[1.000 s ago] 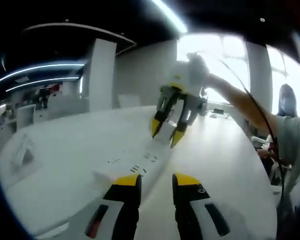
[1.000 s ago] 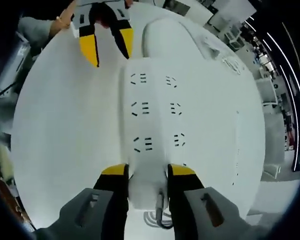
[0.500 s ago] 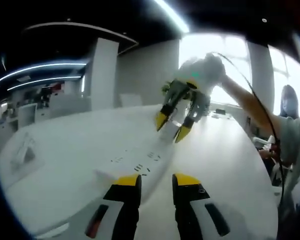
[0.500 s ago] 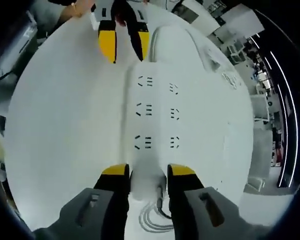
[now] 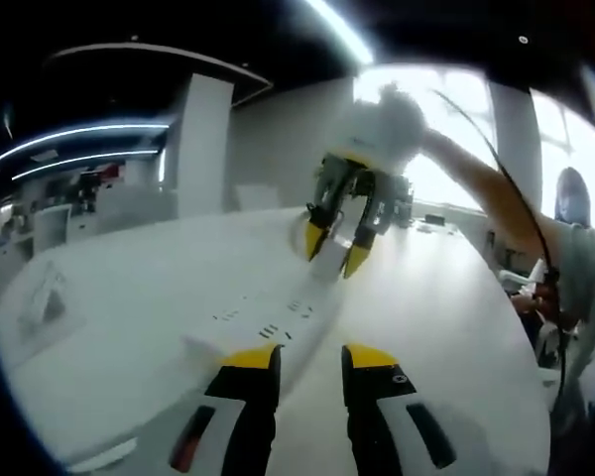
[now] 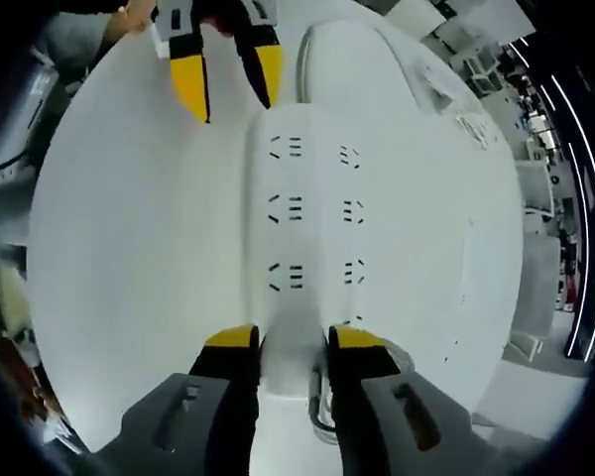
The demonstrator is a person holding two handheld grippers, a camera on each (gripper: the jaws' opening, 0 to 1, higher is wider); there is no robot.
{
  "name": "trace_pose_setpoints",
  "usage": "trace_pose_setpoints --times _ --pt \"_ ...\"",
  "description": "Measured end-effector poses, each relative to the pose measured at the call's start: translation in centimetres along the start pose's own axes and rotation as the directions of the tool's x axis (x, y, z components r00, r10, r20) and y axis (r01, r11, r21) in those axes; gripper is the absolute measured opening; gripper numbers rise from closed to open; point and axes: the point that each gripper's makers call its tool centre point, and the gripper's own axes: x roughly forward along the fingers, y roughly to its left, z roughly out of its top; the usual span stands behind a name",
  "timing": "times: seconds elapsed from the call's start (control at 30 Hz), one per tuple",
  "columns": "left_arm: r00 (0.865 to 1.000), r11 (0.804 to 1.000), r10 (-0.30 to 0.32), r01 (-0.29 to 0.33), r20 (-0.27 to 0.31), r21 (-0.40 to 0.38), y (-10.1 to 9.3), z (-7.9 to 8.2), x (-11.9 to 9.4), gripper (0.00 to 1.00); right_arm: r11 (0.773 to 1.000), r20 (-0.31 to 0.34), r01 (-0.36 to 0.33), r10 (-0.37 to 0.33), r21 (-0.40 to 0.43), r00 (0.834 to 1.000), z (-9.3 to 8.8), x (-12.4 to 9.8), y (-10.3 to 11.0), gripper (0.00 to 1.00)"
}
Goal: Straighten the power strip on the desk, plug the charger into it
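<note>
In the right gripper view we see the white power strip [image 6: 302,218] lying flat on the white desk [image 6: 129,228], running from the bottom middle up to the top middle, and the right gripper [image 6: 290,340] has its 2 yellow-tipped jaws closed on the near end of it, where the cord [image 6: 319,421] comes out. At the top of that view the left gripper [image 6: 228,84] sits just above the far end of the strip with its jaws a little apart and nothing between them. In the left gripper view the strip [image 5: 278,332] lies in the lower middle with the right gripper [image 5: 334,248] on its far end, and we cannot tell where the charger is.
</note>
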Motion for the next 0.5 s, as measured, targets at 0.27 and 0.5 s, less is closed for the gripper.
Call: trace_pose_setpoints --times 0.27,0.5 --pt "1.0 1.0 0.018 -0.018 -0.019 0.017 0.36 -0.34 0.07 0.25 1.0 0.031 0.001 -0.001 0.015 1.0 -0.05 0.14 0.42 0.26" --pt "1.0 1.0 0.017 -0.017 -0.023 0.003 0.6 -0.44 0.22 0.25 0.999 0.056 0.041 -0.043 0.028 0.998 -0.01 0.14 0.24 0.26"
